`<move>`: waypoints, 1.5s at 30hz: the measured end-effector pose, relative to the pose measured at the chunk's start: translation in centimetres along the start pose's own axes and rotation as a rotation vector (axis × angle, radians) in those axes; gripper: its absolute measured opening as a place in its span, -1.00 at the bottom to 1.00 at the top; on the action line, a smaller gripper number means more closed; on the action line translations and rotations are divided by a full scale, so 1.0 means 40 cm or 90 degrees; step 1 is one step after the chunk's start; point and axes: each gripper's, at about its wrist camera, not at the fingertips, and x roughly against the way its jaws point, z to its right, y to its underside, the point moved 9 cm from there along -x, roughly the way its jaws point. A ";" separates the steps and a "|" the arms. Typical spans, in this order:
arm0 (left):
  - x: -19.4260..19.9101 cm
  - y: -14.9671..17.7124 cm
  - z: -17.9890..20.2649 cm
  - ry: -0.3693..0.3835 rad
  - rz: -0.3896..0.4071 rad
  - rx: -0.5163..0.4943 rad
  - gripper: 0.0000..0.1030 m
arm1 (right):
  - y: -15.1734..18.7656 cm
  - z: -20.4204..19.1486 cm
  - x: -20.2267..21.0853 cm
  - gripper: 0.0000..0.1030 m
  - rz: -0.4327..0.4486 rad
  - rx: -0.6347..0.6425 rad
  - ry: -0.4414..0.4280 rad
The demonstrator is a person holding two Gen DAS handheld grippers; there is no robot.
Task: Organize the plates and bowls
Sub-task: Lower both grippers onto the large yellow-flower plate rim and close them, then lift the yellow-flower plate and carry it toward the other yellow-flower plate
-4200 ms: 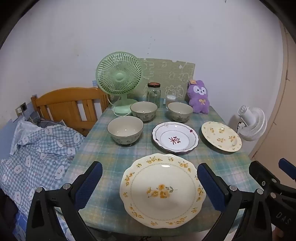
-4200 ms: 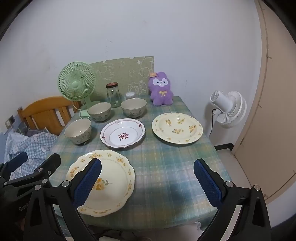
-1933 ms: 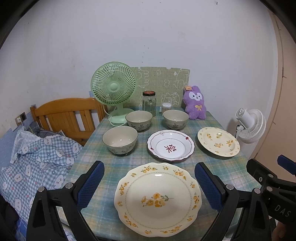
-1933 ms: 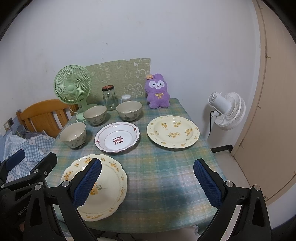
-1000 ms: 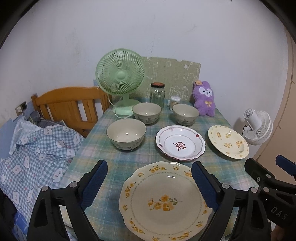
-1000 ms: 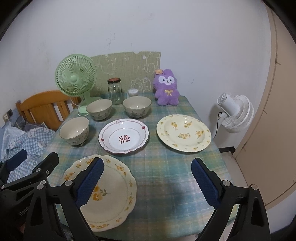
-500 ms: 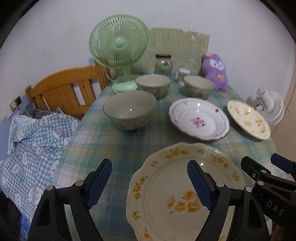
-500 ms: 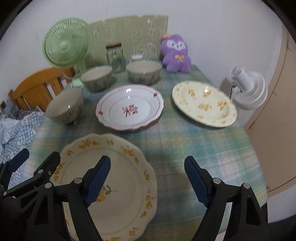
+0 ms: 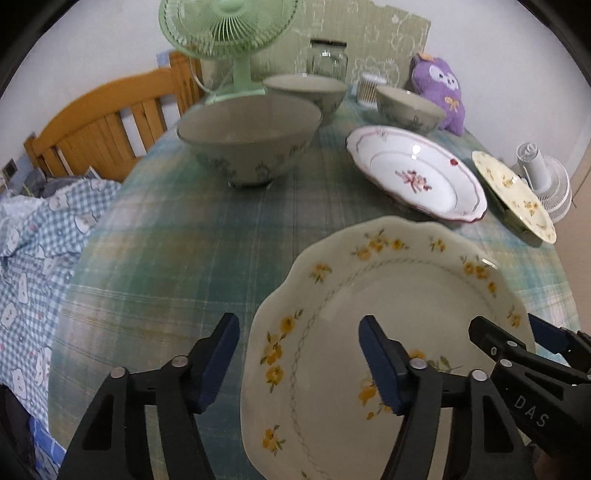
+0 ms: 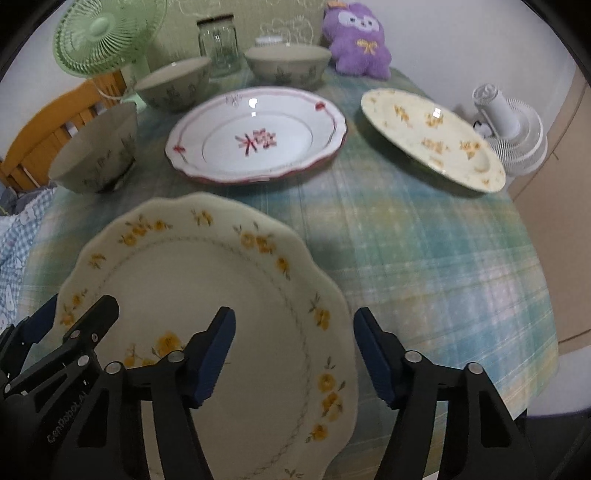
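A large cream plate with yellow flowers (image 9: 388, 332) (image 10: 207, 295) lies at the table's near edge. My left gripper (image 9: 299, 362) is open, its jaws astride the plate's left rim. My right gripper (image 10: 293, 354) is open, astride the plate's right rim. Behind lie a white plate with red flowers (image 9: 417, 177) (image 10: 255, 133) and a second cream plate (image 9: 513, 192) (image 10: 432, 136). Three grey-green bowls stand at the left and back: a near one (image 9: 251, 136) (image 10: 96, 151), a middle one (image 9: 306, 88) (image 10: 173, 85) and a right one (image 9: 410, 107) (image 10: 288, 62).
A green fan (image 9: 225, 33) (image 10: 99, 33), a glass jar (image 9: 327, 55) (image 10: 219, 37) and a purple plush (image 9: 439, 88) (image 10: 358, 40) stand at the back. A wooden chair (image 9: 103, 122) and checked cloth (image 9: 33, 240) are left of the table (image 10: 424, 240). A white fan (image 10: 509, 129) stands right.
Both grippers have dropped and moved forward to the near plate. Their jaws have narrowed and now straddle its left and right rims.
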 end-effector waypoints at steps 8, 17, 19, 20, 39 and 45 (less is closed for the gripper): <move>-0.022 0.011 0.014 0.028 -0.023 -0.019 0.14 | 0.009 0.009 -0.022 0.21 -0.017 -0.031 0.010; -0.014 0.013 0.042 0.024 -0.051 -0.039 0.15 | 0.015 0.033 -0.011 0.22 -0.047 -0.056 0.025; -0.006 0.012 0.062 0.026 -0.055 -0.047 0.15 | 0.015 0.054 -0.001 0.22 -0.048 -0.064 0.027; 0.000 0.009 0.078 0.028 -0.056 -0.049 0.14 | 0.013 0.066 0.005 0.22 -0.048 -0.066 0.030; -0.013 -0.020 0.414 0.028 -0.048 -0.024 0.15 | -0.066 0.405 0.012 0.22 -0.031 -0.038 0.037; -0.041 -0.008 0.481 0.021 -0.057 -0.014 0.15 | -0.066 0.468 -0.019 0.22 -0.043 -0.032 0.031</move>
